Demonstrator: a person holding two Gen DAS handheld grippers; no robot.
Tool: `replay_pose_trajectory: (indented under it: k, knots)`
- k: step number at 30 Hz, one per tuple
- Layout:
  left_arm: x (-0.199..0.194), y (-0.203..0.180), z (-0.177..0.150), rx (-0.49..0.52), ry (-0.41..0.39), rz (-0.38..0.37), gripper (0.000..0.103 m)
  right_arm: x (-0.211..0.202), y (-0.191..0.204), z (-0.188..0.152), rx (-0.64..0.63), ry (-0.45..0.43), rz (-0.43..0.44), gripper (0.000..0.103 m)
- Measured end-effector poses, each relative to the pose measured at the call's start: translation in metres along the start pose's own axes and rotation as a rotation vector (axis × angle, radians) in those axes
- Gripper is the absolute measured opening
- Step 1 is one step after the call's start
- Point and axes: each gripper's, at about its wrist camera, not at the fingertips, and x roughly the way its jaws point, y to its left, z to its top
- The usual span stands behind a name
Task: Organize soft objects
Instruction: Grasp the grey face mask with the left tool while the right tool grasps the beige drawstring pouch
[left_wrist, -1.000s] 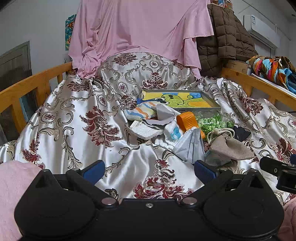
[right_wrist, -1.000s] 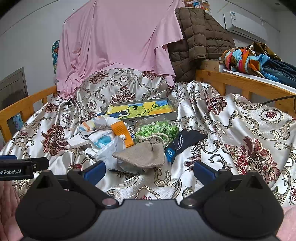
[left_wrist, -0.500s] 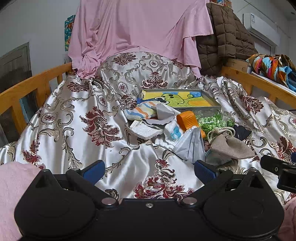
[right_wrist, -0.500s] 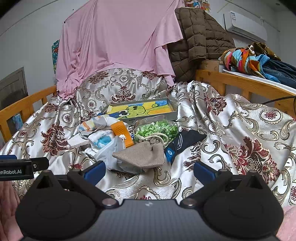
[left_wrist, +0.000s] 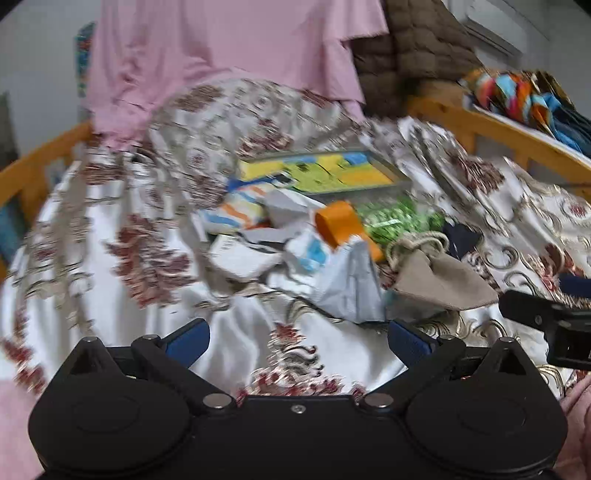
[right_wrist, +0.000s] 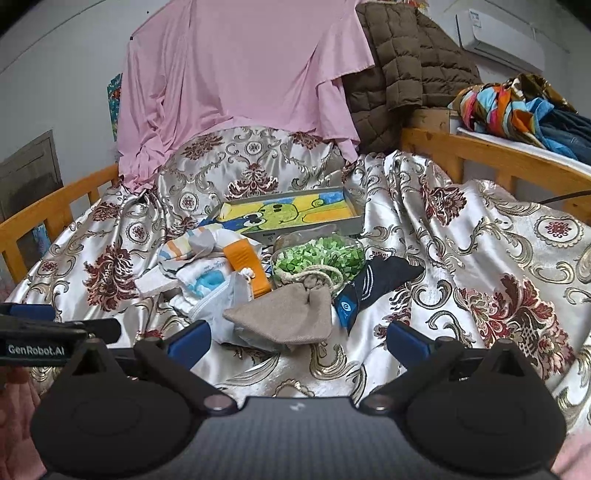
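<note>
A pile of soft items lies on a patterned satin cloth (right_wrist: 461, 258): a beige drawstring pouch (right_wrist: 288, 314), a grey face mask (right_wrist: 218, 306), a dark sock (right_wrist: 380, 280), a striped cloth (right_wrist: 181, 247), a white-and-blue cloth (right_wrist: 203, 277), an orange item (right_wrist: 245, 266) and a clear bag of green bits (right_wrist: 321, 254). Behind them sits a shallow box (right_wrist: 291, 214) with a yellow cartoon picture. My left gripper (left_wrist: 299, 338) is open, just short of the mask (left_wrist: 351, 284) and pouch (left_wrist: 439, 277). My right gripper (right_wrist: 299, 338) is open, with the pouch between its fingers' line of sight.
A wooden rail (right_wrist: 491, 155) frames the bed on both sides. A pink garment (right_wrist: 240, 85) and a brown quilted jacket (right_wrist: 402, 70) hang at the back. Colourful folded clothes (right_wrist: 517, 107) lie on a shelf at the right. The other gripper's body (right_wrist: 48, 336) shows at the left.
The left wrist view is now blurred and the pile looks nearer and larger, so the left gripper has moved forward towards it. The right gripper has hardly moved.
</note>
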Motion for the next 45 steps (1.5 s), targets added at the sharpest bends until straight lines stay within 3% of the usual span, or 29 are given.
replay_pose_trajectory:
  k: [7, 12, 19, 24, 28, 30, 36, 39, 45]
  knots:
    - [0.057, 0.005, 0.026, 0.037, 0.097, -0.200, 0.102, 0.033, -0.007, 0.018, -0.108, 0.014, 0.027, 0.103]
    - [0.097, 0.006, 0.038, 0.027, 0.122, -0.264, 0.102, 0.065, 0.000, 0.024, -0.245, 0.054, 0.058, 0.103]
    - [0.140, 0.007, 0.051, -0.019, 0.157, -0.398, 0.093, 0.103, -0.001, 0.019, -0.250, 0.135, 0.091, 0.103]
    - [0.157, 0.000, 0.053, -0.006, 0.173, -0.425, 0.082, 0.113, -0.001, 0.012, -0.273, 0.145, 0.101, 0.102]
    - [0.163, 0.003, 0.052, -0.035, 0.191, -0.426, 0.075, 0.123, -0.006, 0.013, -0.221, 0.149, 0.139, 0.093]
    - [0.165, 0.006, 0.052, -0.060, 0.201, -0.431, 0.065, 0.128, -0.010, 0.013, -0.190, 0.165, 0.160, 0.092]
    - [0.168, 0.012, 0.050, -0.094, 0.212, -0.441, 0.041, 0.128, -0.008, 0.010, -0.201, 0.149, 0.180, 0.074]
    - [0.168, 0.011, 0.048, -0.094, 0.221, -0.462, 0.030, 0.126, -0.007, 0.010, -0.208, 0.143, 0.184, 0.071]
    - [0.166, 0.013, 0.046, -0.111, 0.229, -0.475, 0.020, 0.129, -0.003, 0.008, -0.220, 0.165, 0.198, 0.055]
